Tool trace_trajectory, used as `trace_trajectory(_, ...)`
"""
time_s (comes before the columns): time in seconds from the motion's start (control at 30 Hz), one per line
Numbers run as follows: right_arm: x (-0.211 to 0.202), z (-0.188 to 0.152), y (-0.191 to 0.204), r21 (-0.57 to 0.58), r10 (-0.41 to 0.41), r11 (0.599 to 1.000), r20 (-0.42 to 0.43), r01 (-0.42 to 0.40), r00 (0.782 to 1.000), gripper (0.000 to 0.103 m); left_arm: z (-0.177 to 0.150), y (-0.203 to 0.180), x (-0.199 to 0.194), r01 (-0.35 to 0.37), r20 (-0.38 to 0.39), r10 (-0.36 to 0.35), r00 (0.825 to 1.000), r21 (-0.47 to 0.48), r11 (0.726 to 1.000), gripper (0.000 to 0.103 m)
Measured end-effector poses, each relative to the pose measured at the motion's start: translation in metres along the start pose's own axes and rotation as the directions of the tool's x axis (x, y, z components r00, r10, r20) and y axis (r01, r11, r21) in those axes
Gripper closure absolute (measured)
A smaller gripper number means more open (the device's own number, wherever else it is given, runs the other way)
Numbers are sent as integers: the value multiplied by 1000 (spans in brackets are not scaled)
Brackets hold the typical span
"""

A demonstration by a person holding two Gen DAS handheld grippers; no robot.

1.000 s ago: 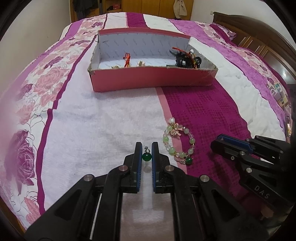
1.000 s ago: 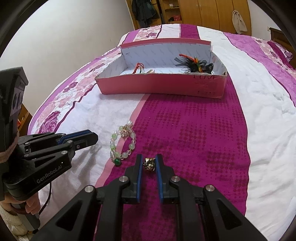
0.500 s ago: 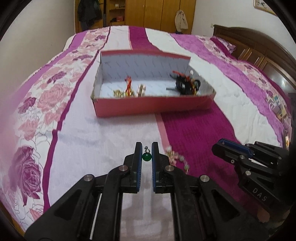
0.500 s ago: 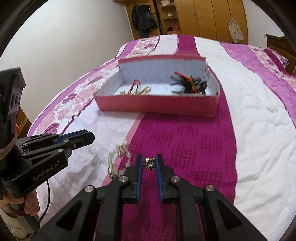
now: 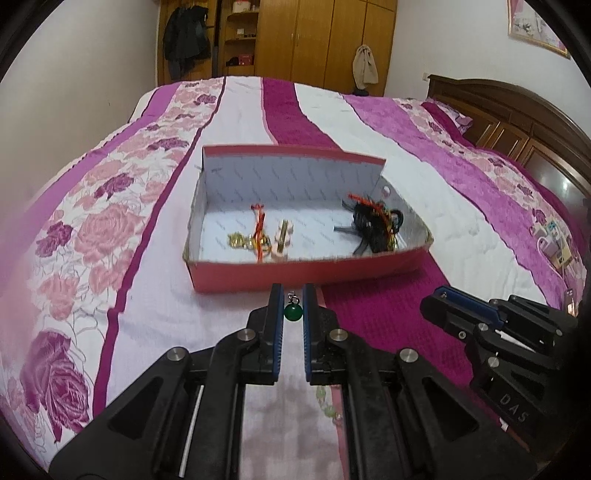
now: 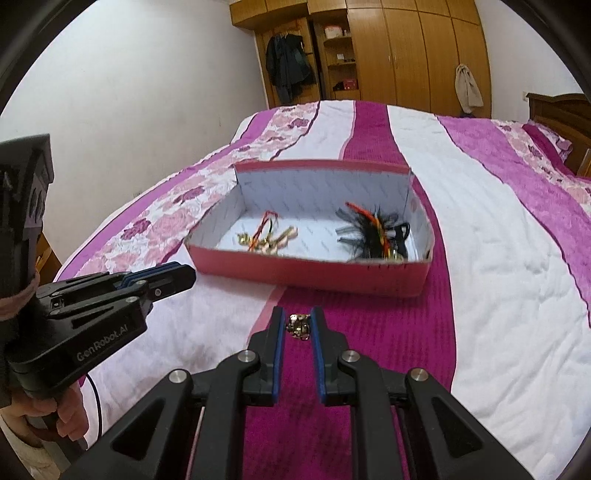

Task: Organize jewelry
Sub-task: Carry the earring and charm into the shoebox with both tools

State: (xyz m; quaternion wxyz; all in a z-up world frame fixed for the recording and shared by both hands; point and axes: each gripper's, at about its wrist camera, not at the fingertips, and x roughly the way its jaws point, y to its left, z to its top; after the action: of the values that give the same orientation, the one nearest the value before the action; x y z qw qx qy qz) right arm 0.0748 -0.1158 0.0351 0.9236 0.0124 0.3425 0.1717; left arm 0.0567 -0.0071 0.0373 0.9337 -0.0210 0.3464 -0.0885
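Left gripper (image 5: 293, 312) pinches a round, glossy green bead pendant (image 5: 293, 313); right gripper (image 6: 298, 326) clamps a knobbly gold trinket (image 6: 299, 326), possibly a ring, at lower centre.

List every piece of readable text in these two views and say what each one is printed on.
"GenRobot.AI": on the side of the left gripper's black body, seen from the right wrist view.
"DAS": on the right gripper's black body, seen from the left wrist view.
Red box: no legible writing on its near wall here.
Framed picture on the wall: any text is too small to read.
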Motion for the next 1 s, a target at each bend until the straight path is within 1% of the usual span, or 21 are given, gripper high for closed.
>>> trace_trajectory(0.17, 2, 10, 2, -10, -5, 1000, 23, 5, 1000, 88, 12, 0, 0, -4, 35, 4, 999, -1, 1000, 102)
trace_trajectory(0.53, 10, 30, -4, -1, -25, 1000, 60, 25, 998, 88, 33, 3, 8, -13, 80, 13, 997, -4, 1000, 102)
trace_trajectory(0.87, 23, 52, -15, 20, -44, 999, 99, 43, 994, 88, 47, 9, 29, -23, 113, 23, 993, -7, 1000, 102)
trace_trajectory(1.0, 34, 60, -18, 30, -55, 998, 108, 52, 993, 88, 53, 11, 37, -31, 137, 32, 990, -7, 999, 102)
